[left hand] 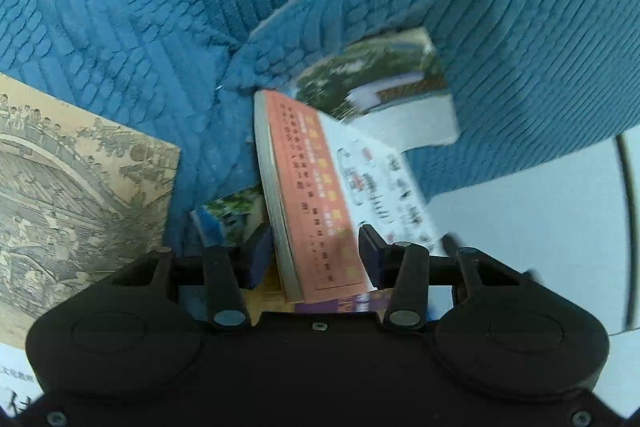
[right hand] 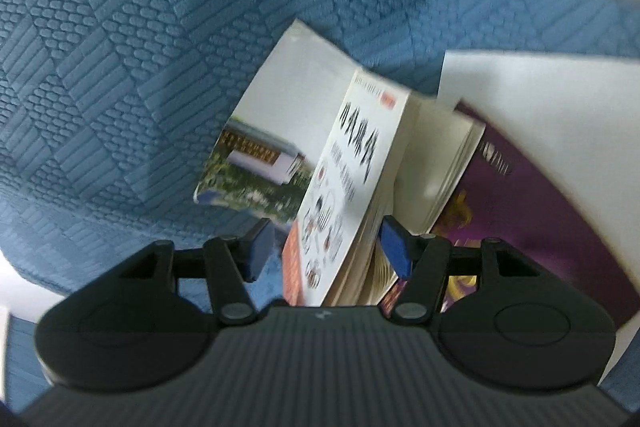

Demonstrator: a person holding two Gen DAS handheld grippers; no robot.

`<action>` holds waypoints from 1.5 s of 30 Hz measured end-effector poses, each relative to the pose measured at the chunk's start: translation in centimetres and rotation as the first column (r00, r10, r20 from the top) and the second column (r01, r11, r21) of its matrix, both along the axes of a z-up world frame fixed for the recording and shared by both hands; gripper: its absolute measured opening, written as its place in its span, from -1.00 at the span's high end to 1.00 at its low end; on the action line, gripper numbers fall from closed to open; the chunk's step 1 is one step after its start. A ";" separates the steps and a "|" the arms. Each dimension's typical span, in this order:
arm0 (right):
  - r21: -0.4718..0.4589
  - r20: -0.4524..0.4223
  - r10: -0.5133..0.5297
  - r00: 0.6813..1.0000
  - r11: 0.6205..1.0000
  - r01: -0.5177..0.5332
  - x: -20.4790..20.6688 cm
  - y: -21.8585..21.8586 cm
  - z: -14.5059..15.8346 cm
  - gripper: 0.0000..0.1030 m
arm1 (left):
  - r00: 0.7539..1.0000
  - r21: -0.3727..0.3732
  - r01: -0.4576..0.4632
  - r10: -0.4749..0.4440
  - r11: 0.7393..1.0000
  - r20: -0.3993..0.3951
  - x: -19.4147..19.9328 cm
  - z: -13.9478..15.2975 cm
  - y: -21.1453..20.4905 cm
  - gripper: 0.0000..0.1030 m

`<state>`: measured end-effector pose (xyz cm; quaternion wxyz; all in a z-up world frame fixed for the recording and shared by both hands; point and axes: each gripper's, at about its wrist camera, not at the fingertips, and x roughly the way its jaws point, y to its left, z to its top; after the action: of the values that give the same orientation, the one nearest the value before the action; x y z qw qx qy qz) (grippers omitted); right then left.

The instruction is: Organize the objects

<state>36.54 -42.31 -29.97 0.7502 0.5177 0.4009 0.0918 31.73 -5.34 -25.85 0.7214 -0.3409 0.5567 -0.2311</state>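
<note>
Both claws (left hand: 316,251) (right hand: 328,247) pinch the orange-spined book (left hand: 304,203) w/ others; sepia-print book (left hand: 76,183) left, far from stacked.

Books made up the count. The left wrist view showed four: one orange-backed book (left hand: 308,195) standing on edge at the centre, one landscape-cover book (left hand: 384,87) beyond it to the right, one engraving-cover book (left hand: 72,179) at the left, and one small photo-cover book (left hand: 228,215) near the centre. The right wrist view added one purple book (right hand: 532,203) at the right. One blue textured blanket (left hand: 160,7) lay beneath them all.
</note>
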 end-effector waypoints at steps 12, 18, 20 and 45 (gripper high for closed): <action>0.250 -0.048 0.026 0.998 0.968 -0.013 -2.3 3.7 -1.3 -0.22 | 0.997 -0.187 -0.020 0.007 0.982 -0.073 0.1 -0.1 -0.2 0.23; 0.240 -0.093 -0.124 0.988 0.960 0.143 -2.7 4.4 -2.0 -0.18 | 0.992 -0.247 -0.054 0.024 0.968 -0.125 0.5 -1.2 0.2 0.23; 0.236 -0.115 -0.160 0.980 0.954 0.183 -2.5 4.7 -2.5 0.10 | 0.991 -0.257 -0.049 0.015 0.965 -0.133 0.5 -1.3 -0.2 0.23; 0.169 -0.009 -0.014 1.000 0.986 0.016 -5.1 2.0 1.4 0.57 | 0.976 -0.312 -0.089 0.021 0.946 -0.215 -0.1 -3.8 0.6 -0.13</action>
<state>31.48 -40.33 -28.58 0.7028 0.5827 0.3907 0.1178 31.63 -4.78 -29.68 0.6004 -0.4909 0.5748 -0.2610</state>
